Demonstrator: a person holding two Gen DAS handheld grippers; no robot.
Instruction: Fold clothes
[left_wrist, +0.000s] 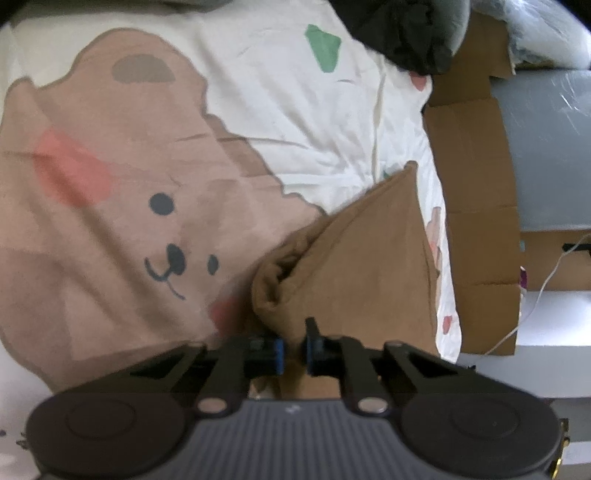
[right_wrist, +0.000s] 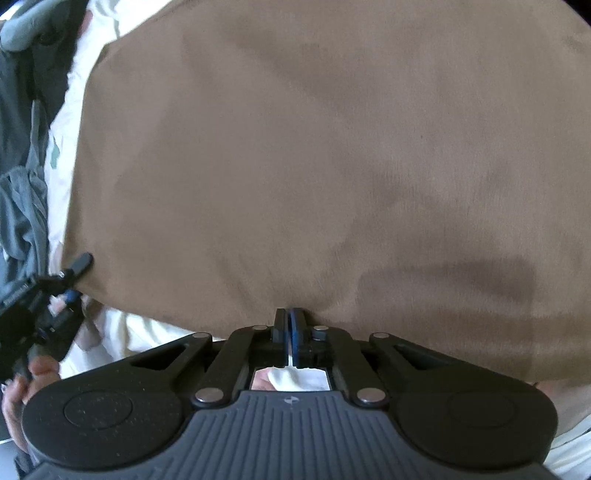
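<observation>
A brown garment lies bunched on the bear-print bed cover. A fold of it rises between the blue pads of my left gripper, which is shut on it. In the right wrist view the same brown garment spreads flat and fills most of the picture. My right gripper is shut on its near edge, jaws pressed together over the cloth. The left gripper also shows at the left edge of that view, at the garment's corner, with a person's hand behind it.
Cardboard boxes stand along the bed's right side, with a white cable beside them. A black garment lies at the far end of the bed. Grey clothes are heaped to the left of the brown garment.
</observation>
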